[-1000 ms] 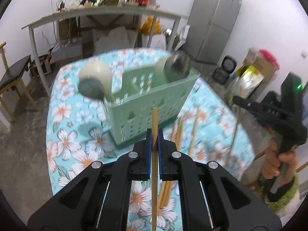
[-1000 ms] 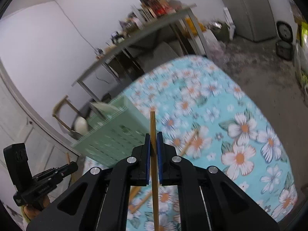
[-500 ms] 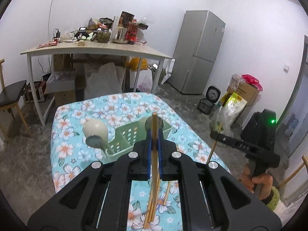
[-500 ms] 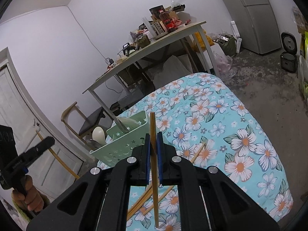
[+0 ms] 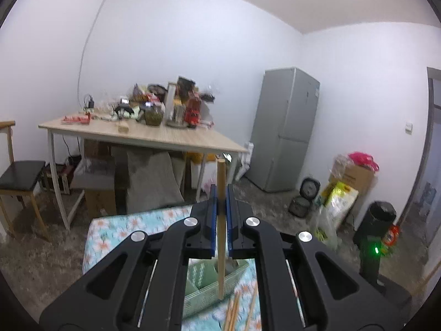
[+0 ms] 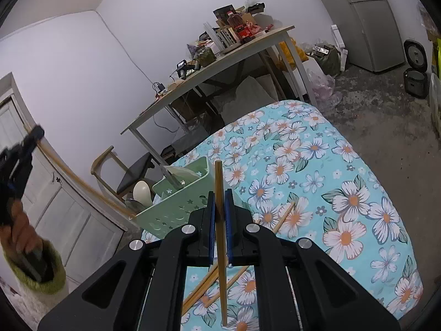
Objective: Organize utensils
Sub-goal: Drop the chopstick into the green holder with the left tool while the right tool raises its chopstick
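Note:
Each gripper is shut on one wooden chopstick held upright between its blue pads. My left gripper is raised high with its chopstick. The green slotted basket shows low between its arms, with loose chopsticks beside it. My right gripper hangs over the floral table with its chopstick. The basket sits just ahead and left, with a white spoon in it. Several loose chopsticks lie on the cloth below. At the right wrist view's left edge, the left gripper holds its long chopstick.
A cluttered wooden desk stands behind the floral table, with a black-seated chair to its left. A grey fridge, a rice cooker and bags line the far wall. A hand in a green sleeve grips the left tool.
The left gripper has risen and tilted up with its chopstick, so the basket has dropped to the bottom of its view. The right gripper has stayed about where it was.

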Motion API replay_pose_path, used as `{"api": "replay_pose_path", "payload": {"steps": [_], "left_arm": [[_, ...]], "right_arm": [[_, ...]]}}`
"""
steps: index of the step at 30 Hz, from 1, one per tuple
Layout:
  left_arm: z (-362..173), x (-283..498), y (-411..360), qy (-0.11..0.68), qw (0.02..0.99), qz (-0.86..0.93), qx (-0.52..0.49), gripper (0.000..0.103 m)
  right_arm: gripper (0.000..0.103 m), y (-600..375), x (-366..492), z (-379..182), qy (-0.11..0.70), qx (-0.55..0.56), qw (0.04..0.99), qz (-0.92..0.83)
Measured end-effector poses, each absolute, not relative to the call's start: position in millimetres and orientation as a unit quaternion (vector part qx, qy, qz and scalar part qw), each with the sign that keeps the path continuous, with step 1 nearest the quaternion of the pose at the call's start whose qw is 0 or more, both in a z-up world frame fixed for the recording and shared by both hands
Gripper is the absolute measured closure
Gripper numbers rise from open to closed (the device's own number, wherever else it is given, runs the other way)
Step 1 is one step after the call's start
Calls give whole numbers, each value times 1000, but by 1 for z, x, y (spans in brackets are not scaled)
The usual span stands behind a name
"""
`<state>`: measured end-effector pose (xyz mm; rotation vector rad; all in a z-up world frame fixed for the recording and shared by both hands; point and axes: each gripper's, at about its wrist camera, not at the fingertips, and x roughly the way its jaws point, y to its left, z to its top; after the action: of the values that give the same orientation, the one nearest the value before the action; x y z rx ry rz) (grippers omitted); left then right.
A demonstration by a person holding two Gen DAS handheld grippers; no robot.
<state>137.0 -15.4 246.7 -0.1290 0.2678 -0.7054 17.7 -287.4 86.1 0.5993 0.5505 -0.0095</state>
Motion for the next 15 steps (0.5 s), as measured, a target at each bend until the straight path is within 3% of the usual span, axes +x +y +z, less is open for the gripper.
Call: {"api": "replay_pose_path", "payload": {"steps": [7, 15], "left_arm": [[248, 172, -28, 127, 937, -319, -70, 98], [194, 214, -45, 181, 935, -300, -62, 98]], "right_arm": [[96, -291, 20, 82, 273, 296, 916, -5], [96, -295, 24, 74, 280, 301, 912, -3]]}}
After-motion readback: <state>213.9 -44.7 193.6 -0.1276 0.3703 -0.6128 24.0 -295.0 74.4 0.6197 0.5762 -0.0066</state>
